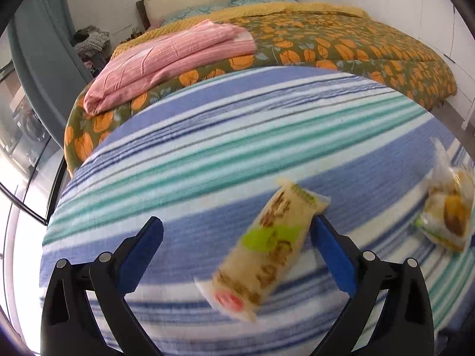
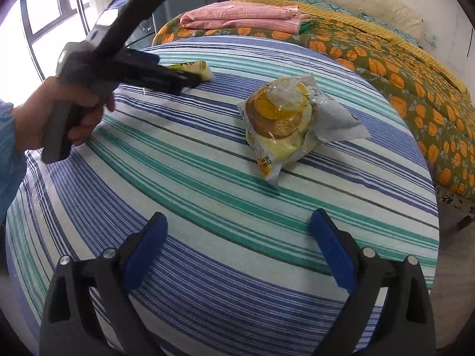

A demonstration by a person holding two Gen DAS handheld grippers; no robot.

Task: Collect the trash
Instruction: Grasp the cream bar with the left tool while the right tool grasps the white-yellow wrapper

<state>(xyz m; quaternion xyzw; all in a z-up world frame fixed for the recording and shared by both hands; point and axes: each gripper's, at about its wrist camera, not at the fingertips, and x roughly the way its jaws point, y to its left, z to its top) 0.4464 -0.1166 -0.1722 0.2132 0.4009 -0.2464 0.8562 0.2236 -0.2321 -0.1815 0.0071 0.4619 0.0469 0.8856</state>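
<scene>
A long beige snack wrapper (image 1: 267, 252) lies on the striped blanket (image 1: 207, 154). It sits between the fingers of my left gripper (image 1: 237, 222), close against the right pad (image 1: 332, 255); the jaws stand wide open. A crumpled yellow snack bag (image 2: 285, 127) rests on the blanket ahead of my right gripper (image 2: 240, 222), which is open with nothing between its fingers. The same bag (image 1: 448, 216) shows at the right edge of the left wrist view. In the right wrist view a hand (image 2: 74, 112) holds the left gripper over the beige wrapper (image 2: 196, 69), which is partly hidden.
Beyond the striped blanket lies a quilt with an orange print (image 1: 356, 47), and a folded pink cloth (image 1: 169, 59) rests on it. A pillow (image 2: 356, 3) leans at the head of the bed. Windows (image 2: 44, 9) are on the left, and floor (image 2: 451, 267) shows on the right.
</scene>
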